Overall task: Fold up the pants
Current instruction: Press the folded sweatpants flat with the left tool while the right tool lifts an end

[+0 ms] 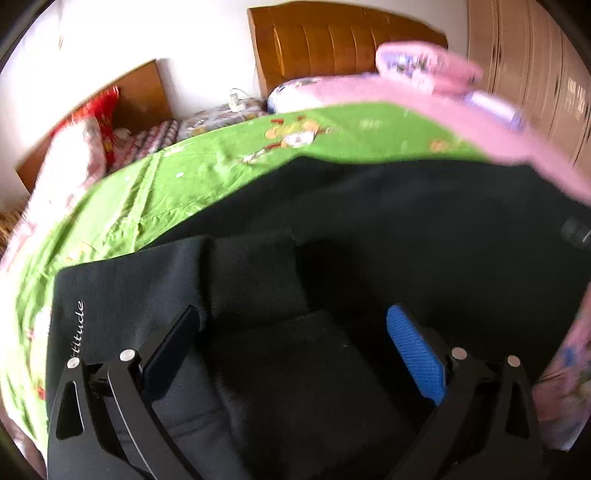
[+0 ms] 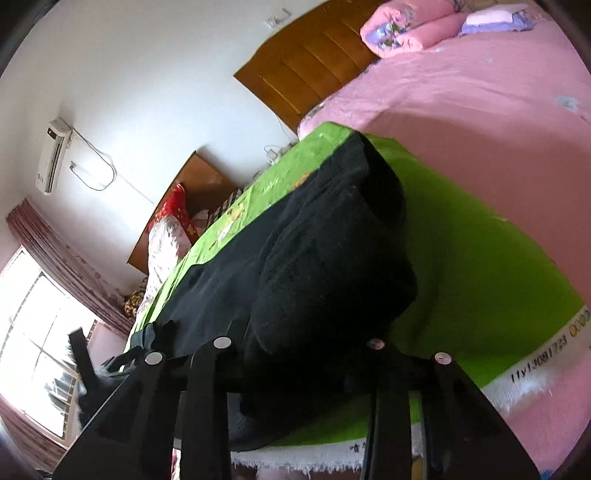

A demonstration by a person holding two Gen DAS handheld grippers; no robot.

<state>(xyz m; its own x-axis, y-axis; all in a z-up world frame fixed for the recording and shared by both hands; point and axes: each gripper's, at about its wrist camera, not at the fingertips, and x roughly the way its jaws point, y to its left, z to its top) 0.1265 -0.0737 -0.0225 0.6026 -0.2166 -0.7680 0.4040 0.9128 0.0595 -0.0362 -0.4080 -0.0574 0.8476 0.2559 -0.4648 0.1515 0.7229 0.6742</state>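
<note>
Daylight floods in from the window (image 2: 40, 332) at eight o'clock in the right wrist view, blown out to pure white. In the left wrist view the wall (image 1: 155, 33) at eleven o'clock glares white too. The black pants (image 1: 369, 240) swallow detail in deep shadow. Motion blur smears the pink bedding (image 1: 461, 107) at two o'clock. Both views bow strongly, with dark vignetted corners.

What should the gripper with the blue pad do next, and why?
Probably lower the left hand-held gripper and pinch the black pants: its jaws stand open above the cloth, gripping nothing, and the pants lie only partly folded on the green sheet.
</note>
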